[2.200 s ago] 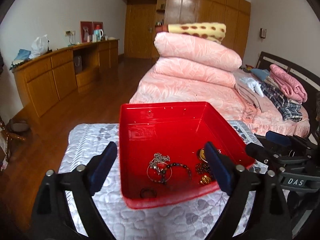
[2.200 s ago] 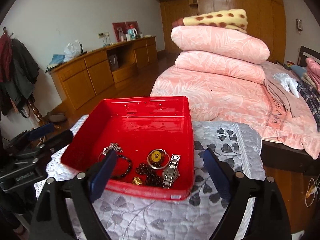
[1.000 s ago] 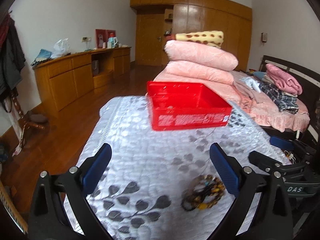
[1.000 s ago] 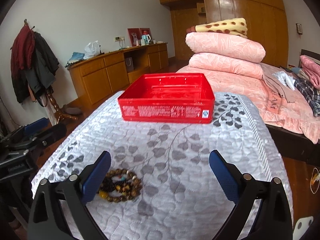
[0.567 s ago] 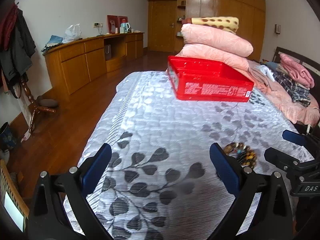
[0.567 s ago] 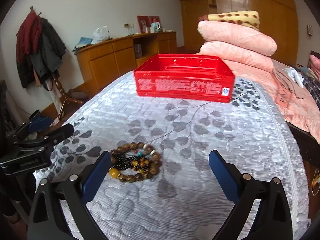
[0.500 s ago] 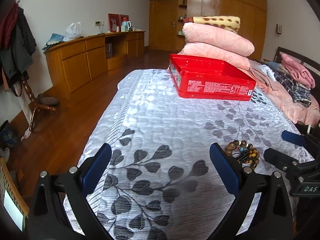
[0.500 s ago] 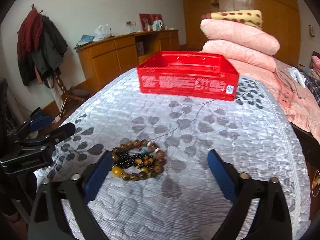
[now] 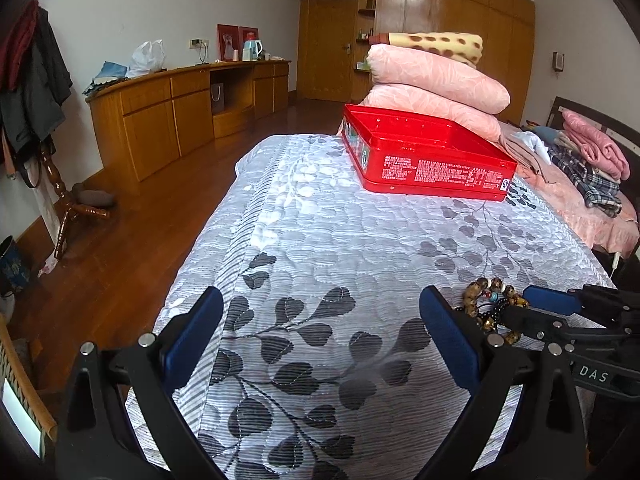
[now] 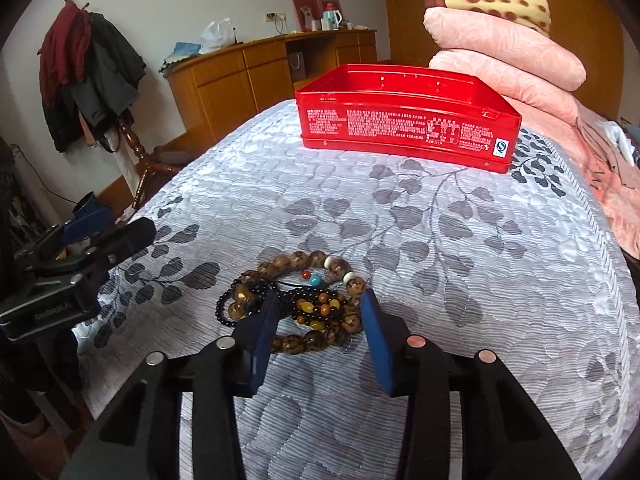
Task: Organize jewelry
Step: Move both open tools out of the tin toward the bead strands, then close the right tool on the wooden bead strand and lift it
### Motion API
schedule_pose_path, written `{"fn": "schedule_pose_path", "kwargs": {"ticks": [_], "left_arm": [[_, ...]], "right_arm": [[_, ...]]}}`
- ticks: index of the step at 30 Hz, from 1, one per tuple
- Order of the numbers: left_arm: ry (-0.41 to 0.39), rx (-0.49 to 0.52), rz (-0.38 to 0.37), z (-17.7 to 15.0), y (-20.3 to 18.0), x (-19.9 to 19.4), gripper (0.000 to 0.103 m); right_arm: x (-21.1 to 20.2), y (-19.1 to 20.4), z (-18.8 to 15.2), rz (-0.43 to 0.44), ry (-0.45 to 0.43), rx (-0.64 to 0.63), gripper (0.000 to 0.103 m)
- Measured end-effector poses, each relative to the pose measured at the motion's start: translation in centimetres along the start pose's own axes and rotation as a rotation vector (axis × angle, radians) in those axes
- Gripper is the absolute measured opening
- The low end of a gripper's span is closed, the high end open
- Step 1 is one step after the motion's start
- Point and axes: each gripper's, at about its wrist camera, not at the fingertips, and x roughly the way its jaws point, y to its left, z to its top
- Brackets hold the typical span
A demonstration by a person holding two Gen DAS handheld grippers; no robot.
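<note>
A: Start with edges and open room.

B: The quilt (image 10: 460, 248) covers a raised surface. Its left edge drops to the wood floor (image 9: 132, 240); its right side runs beside the pink bed (image 9: 592, 208). The red box (image 10: 404, 128) sits at the far end, its printed long wall facing both cameras. Between box and beads (image 10: 296, 300) the quilt lies bare, grey leaf print only.

A: Where are the beads?

B: At the near end, on the quilt, well apart from the box. It is a loose heap of bracelets: big brown beads in an outer ring, small black and amber strands inside, one turquoise bead near the top.

A: Which way does the heap run?

B: Its longer span runs left to right across the right wrist view, roughly in line with the box's near wall. No clear pointing end; it is a coil.

A: Right claw?

B: The right claw (image 10: 318, 320) is low over the heap, blue pads partly closed, one either side of the middle strands. Whether the pads already pinch the beads, I cannot tell.

A: Left claw?

B: The left claw (image 9: 320, 336) has its pads spread wide with only quilt between them. It sits to the left of the beads (image 9: 490, 304), near the quilt's left edge, holding nothing.
</note>
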Motion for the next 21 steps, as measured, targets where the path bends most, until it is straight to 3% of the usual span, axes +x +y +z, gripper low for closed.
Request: {"fn": "schedule_pose_path", "kwargs": {"ticks": [5, 7, 21], "left_arm": [[0.006, -0.008, -0.006, 0.0, 0.2, 0.3, 0.095], [0.007, -0.008, -0.008, 0.0, 0.2, 0.4, 0.096], [0.015, -0.001, -0.003, 0.0, -0.2, 0.7, 0.096]], "right_arm": [[0.0, 0.0, 0.2, 0.005, -0.006, -0.009, 0.03], [0.2, 0.0, 0.3, 0.037, 0.0, -0.008, 0.021], [-0.4, -2.1, 0.3, 0.084, 0.011, 0.093, 0.025]]}}
